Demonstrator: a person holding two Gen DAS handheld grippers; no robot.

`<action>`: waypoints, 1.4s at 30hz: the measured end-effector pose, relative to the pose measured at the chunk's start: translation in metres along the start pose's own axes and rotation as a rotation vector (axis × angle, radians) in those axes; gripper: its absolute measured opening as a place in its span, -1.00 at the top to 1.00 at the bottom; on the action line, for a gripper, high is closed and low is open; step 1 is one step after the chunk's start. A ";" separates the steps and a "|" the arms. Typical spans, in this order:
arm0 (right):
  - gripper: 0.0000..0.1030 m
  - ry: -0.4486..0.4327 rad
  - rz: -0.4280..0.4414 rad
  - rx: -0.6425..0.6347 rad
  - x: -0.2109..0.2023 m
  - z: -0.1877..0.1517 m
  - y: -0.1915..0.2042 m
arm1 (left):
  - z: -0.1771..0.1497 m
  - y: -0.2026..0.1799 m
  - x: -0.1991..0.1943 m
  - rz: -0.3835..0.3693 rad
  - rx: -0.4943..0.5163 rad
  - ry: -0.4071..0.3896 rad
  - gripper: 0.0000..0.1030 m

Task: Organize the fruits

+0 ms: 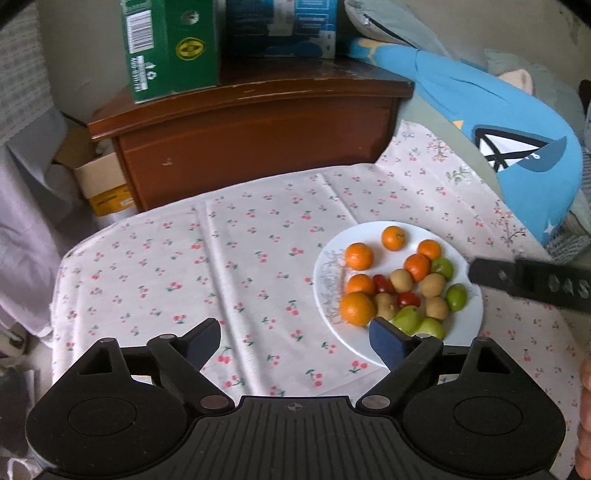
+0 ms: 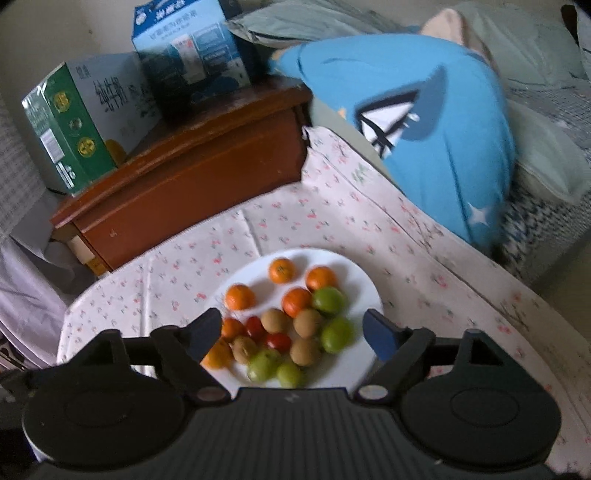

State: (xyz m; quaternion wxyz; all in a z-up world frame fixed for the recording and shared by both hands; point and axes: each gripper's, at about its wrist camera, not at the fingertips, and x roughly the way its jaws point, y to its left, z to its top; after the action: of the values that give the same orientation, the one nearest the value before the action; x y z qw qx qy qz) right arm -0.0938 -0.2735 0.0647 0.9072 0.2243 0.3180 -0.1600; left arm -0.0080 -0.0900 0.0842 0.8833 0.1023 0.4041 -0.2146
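A white plate (image 1: 469,325) sits on the cherry-print cloth at the right and holds several oranges (image 1: 358,255), brown round fruits (image 1: 400,279), green fruits (image 1: 442,268) and small red tomatoes (image 1: 408,299). My left gripper (image 1: 295,341) is open and empty above the cloth, just left of the plate. My right gripper (image 2: 295,334) is open and empty above the near side of the plate (image 2: 354,280), with the fruit pile (image 2: 306,323) between its fingers. One finger of the right gripper (image 1: 532,282) shows at the right edge of the left wrist view.
A brown wooden nightstand (image 1: 251,140) stands behind the table with a green carton (image 1: 170,48) and a blue carton (image 1: 280,27) on top. A blue plush cushion (image 1: 517,147) lies on the bed to the right. Cardboard boxes (image 1: 103,184) sit on the floor at left.
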 end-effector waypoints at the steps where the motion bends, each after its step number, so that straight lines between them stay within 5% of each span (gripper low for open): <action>1: -0.66 0.006 -0.010 0.000 -0.002 -0.003 -0.001 | -0.001 0.001 -0.001 0.004 -0.004 0.001 -0.73; 17: -0.73 0.097 -0.136 -0.077 0.001 -0.034 0.012 | -0.005 -0.004 0.015 0.086 -0.028 0.061 -0.74; 42: -0.81 0.163 -0.186 -0.087 0.018 -0.034 0.017 | -0.005 -0.016 0.037 0.123 -0.009 0.121 -0.74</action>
State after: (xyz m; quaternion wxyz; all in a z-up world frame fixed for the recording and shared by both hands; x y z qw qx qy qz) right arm -0.0905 -0.2446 0.0347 0.8685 0.1665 0.4167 -0.2106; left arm 0.0028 -0.1130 0.0526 0.8691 0.1356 0.4509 -0.1514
